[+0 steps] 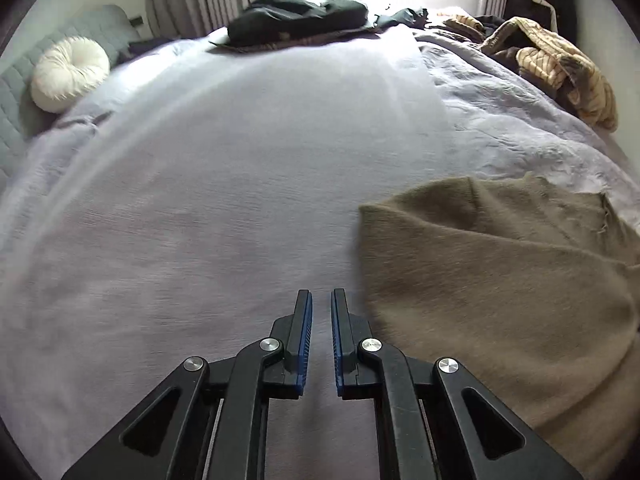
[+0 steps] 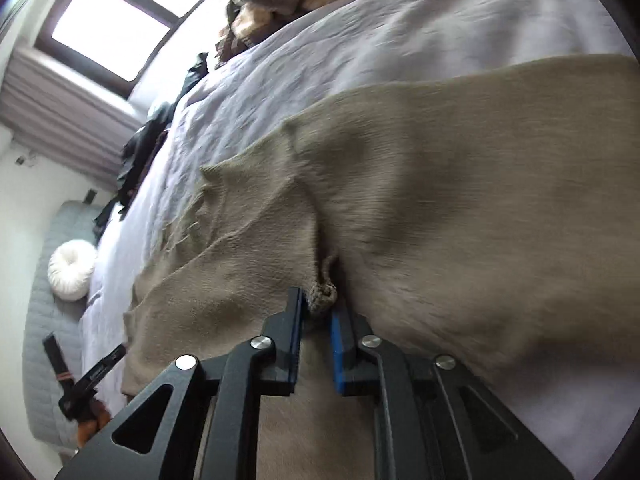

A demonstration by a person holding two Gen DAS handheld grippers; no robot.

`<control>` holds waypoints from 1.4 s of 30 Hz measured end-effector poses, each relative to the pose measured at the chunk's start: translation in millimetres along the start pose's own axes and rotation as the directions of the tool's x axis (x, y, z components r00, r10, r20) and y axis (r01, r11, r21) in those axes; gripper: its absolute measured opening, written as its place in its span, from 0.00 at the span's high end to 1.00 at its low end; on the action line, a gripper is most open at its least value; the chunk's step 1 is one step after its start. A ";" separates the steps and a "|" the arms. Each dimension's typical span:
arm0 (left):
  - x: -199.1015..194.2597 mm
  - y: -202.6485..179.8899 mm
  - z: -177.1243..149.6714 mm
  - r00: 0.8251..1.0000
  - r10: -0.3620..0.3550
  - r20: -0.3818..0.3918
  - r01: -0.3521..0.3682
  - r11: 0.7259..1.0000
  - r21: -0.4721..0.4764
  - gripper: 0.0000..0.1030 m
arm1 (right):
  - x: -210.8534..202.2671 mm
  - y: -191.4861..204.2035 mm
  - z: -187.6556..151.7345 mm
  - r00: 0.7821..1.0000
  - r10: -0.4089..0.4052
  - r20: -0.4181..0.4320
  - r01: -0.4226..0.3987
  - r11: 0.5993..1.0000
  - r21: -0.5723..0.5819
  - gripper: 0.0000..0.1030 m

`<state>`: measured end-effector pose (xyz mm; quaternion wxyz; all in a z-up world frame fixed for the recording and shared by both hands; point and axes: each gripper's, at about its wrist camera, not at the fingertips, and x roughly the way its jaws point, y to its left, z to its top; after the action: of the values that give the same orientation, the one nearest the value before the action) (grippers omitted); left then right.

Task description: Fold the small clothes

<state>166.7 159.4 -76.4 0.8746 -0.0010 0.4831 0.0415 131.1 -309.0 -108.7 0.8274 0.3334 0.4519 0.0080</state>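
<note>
A bunched fold of the sweater (image 2: 400, 200) is pinched by the right gripper (image 2: 318, 312); the left gripper (image 1: 321, 300), jaws slightly apart and empty, is held just left of it on the bed (image 1: 200, 200).

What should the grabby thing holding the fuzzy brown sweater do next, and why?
Probably the right hand-held gripper should carry its pinched bunch of the brown sweater across the garment to make a fold. It already grips the fabric, while the left hand-held gripper holds nothing beside the sweater, over the lilac bedspread.
</note>
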 end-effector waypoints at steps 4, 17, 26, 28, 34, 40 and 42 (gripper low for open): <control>-23.9 8.9 -3.7 0.993 -0.118 0.019 0.119 0.993 -0.015 0.90 | -28.0 13.4 1.0 0.997 -0.045 0.063 0.049 0.997 -0.064 0.81; -4.0 -25.2 -39.8 1.000 -0.014 -0.028 0.018 0.988 0.151 0.52 | 9.7 52.9 -25.8 0.997 -0.064 -0.038 0.053 0.970 -0.237 0.68; -40.9 -9.8 -53.6 0.980 -0.198 0.006 0.194 0.966 0.171 0.07 | -21.0 35.6 -45.1 0.999 0.018 -0.044 -0.025 0.987 -0.156 0.53; -40.2 -19.6 -60.9 0.987 -0.159 0.006 0.153 0.956 0.252 0.07 | -21.5 39.5 -54.4 0.999 0.019 -0.048 -0.028 0.982 -0.189 0.53; -23.3 -26.2 -58.2 0.994 -0.112 0.006 0.108 0.969 0.224 0.07 | -20.2 40.8 -64.4 0.999 -0.005 -0.042 -0.003 0.979 -0.203 0.53; -5.8 -12.9 -46.4 0.998 -0.070 0.001 0.069 0.984 0.163 0.07 | -14.9 40.1 -65.4 0.999 -0.019 -0.051 0.007 0.975 -0.222 0.53; -4.2 -10.3 -42.7 0.999 -0.051 0.000 0.050 0.984 0.169 0.07 | -14.9 38.3 -66.2 0.998 -0.021 -0.051 0.009 0.974 -0.227 0.53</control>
<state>129.1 147.0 -96.0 0.8732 0.0612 0.4829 -0.0218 83.5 -247.8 -100.7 0.8478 0.2331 0.4723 0.0619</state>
